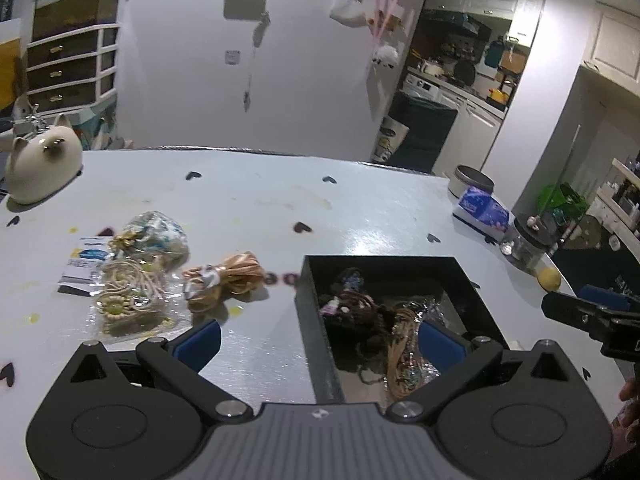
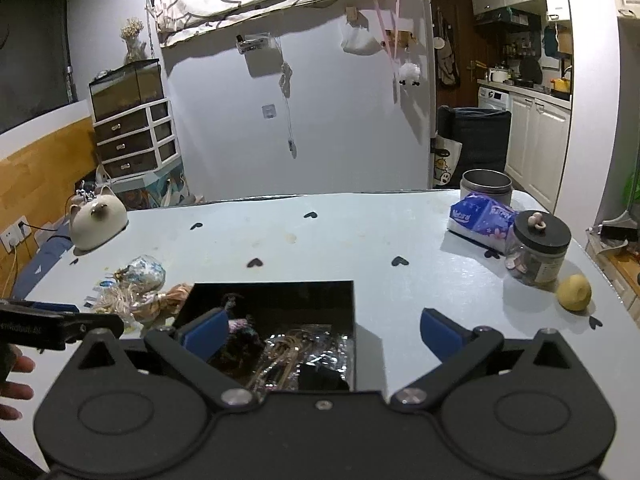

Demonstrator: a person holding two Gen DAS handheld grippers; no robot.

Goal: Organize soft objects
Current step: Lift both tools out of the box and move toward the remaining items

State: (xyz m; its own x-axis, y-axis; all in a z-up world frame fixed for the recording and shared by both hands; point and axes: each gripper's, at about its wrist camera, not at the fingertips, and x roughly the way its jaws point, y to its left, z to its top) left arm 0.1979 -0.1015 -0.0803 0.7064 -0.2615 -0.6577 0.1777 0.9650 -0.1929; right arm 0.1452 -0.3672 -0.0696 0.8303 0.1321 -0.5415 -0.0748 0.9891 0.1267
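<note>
A black open box (image 1: 316, 320) sits on the pale table and holds dark hair ties, cords and a shiny wrapper (image 1: 396, 328). Left of it lie a peach satin scrunchie (image 1: 226, 280), a clear packet of beige hair ties (image 1: 128, 300) and a blue-white bagged bundle (image 1: 160, 236). My left gripper (image 1: 320, 340) is open, its jaws straddling the box's left wall with nothing between them. My right gripper (image 2: 320, 334) is open over the box (image 2: 352, 320), holding nothing. The scrunchie (image 2: 176, 296) and packets (image 2: 132, 288) show left of the box in the right wrist view.
A cream cat-shaped pot (image 1: 40, 164) stands at the far left. At the right are a tissue pack (image 2: 480, 216), a metal tin (image 2: 486, 186), a dark-lidded jar (image 2: 538, 248) and a yellow fruit (image 2: 574, 292). A hand (image 2: 16, 380) shows at the left edge.
</note>
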